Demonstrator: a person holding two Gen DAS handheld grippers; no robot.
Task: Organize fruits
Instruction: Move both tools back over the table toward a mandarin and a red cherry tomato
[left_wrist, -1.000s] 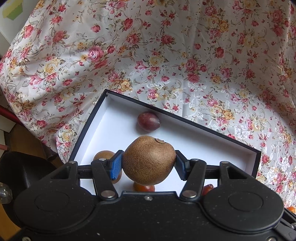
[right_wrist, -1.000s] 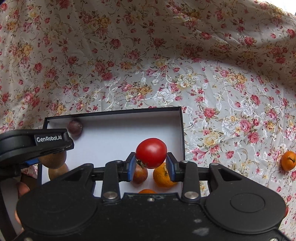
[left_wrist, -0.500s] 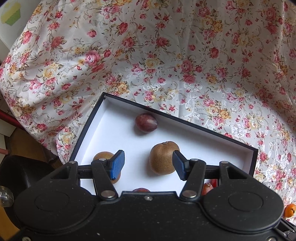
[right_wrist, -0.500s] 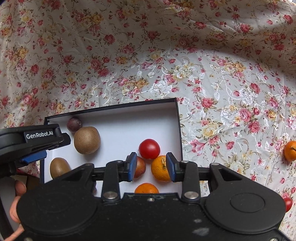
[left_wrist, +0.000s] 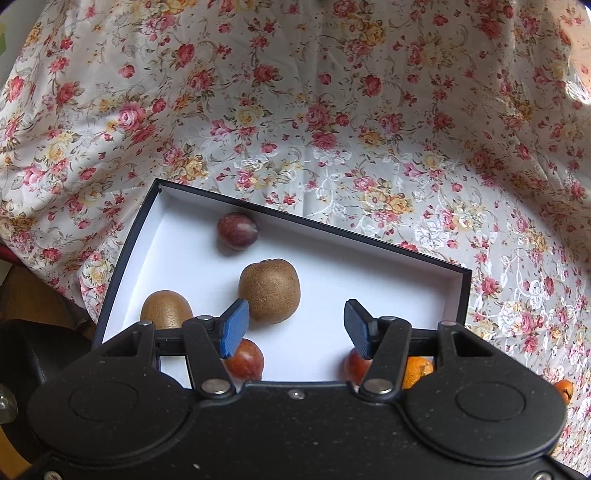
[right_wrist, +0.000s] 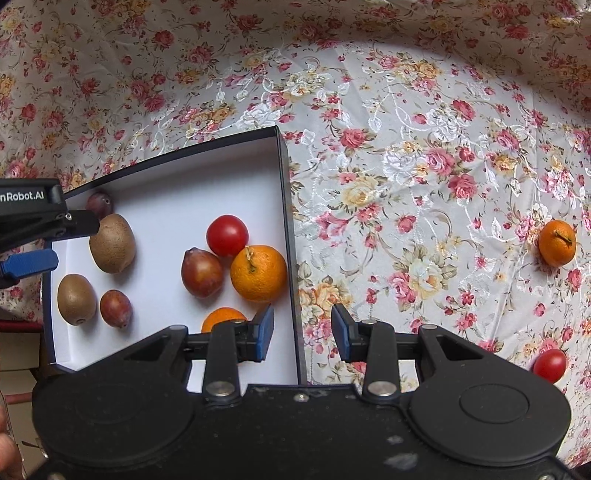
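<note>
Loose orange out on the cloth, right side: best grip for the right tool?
Take the loose orange across its widest middle, coming straight down from above. It sits alone on the floral cloth with its stem facing up and nothing beside it, so both pads have room. The right tool, empty with a narrow gap, would likely need to open wider.

A white cloth (right_wrist: 406, 155) printed with pink and yellow roses is seen. The box (right_wrist: 284, 206) is black outside, white inside. Brown kiwis (right_wrist: 112, 243), a red tomato (right_wrist: 226, 235) and orange tangerines (right_wrist: 258, 273) are seen.
</note>
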